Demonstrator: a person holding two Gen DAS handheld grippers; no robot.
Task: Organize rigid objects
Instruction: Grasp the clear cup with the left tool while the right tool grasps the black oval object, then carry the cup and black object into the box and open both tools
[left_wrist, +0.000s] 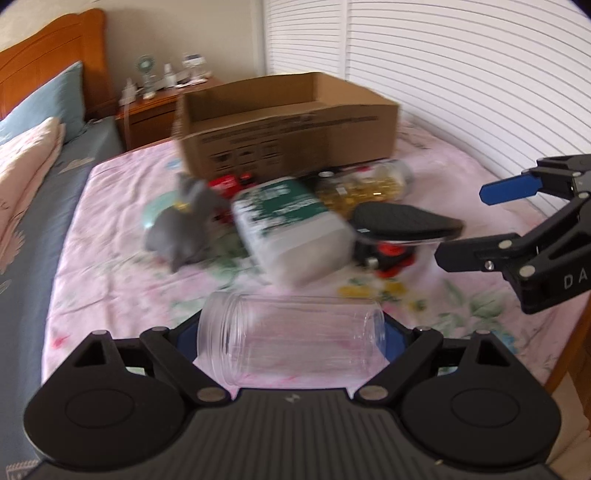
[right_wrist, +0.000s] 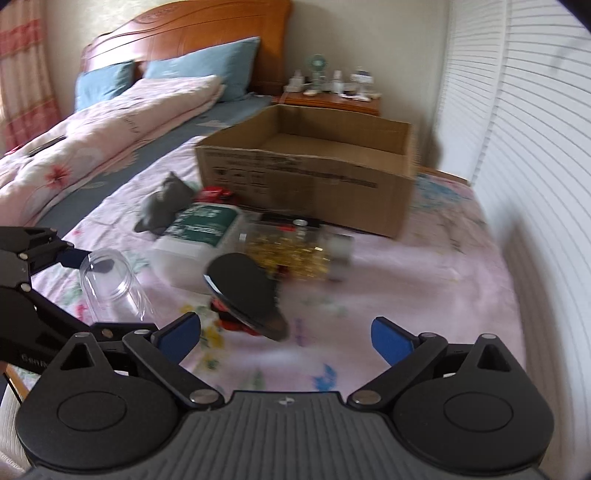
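My left gripper is shut on a clear plastic jar, held sideways above the bed; the jar also shows in the right wrist view. My right gripper is open and empty, just short of a black oval lid that rests on a red item; it also shows in the left wrist view. Ahead lie a white container with a green label, a bottle of yellow capsules, a grey plush toy and an open cardboard box.
Everything lies on a pink floral bedsheet. Pillows and a quilt are at the left. A wooden nightstand with small items stands behind the box. Louvered doors run along the right.
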